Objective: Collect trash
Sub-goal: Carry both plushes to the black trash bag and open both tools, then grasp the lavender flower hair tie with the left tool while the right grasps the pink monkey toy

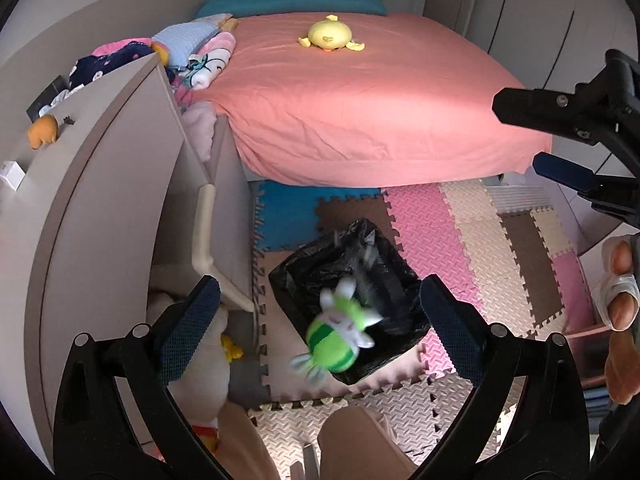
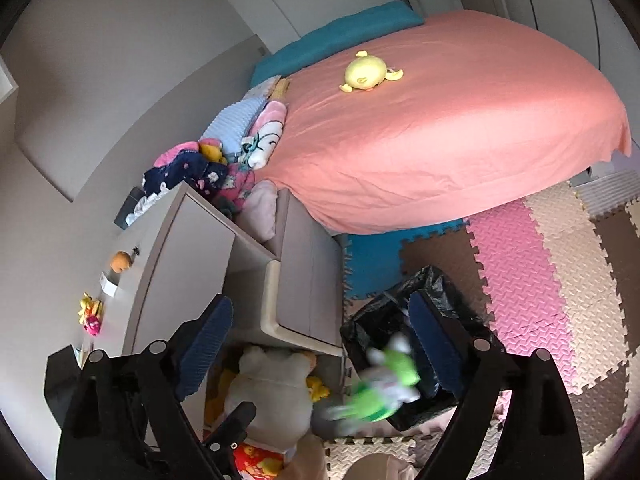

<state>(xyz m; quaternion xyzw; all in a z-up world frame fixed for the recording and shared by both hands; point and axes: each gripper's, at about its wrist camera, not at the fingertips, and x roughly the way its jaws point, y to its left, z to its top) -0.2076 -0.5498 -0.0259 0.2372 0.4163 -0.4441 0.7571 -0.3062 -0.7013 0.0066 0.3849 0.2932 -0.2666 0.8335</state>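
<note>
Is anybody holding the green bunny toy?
No. Both the left gripper and the right gripper are open and hold nothing. The blurred green bunny is loose over the black bin.

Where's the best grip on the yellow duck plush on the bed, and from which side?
Take the yellow duck plush across its round body, coming from above: it lies flat on the pink bed with small limbs splayed sideways, so the domed middle is the fullest part.

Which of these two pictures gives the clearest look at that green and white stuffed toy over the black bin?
The left wrist view. There the green and white stuffed toy sits unobstructed between the open left claw fingers, above the black-lined bin, only slightly blurred. In the right wrist view it is a heavier blur, partly behind a finger.
</note>
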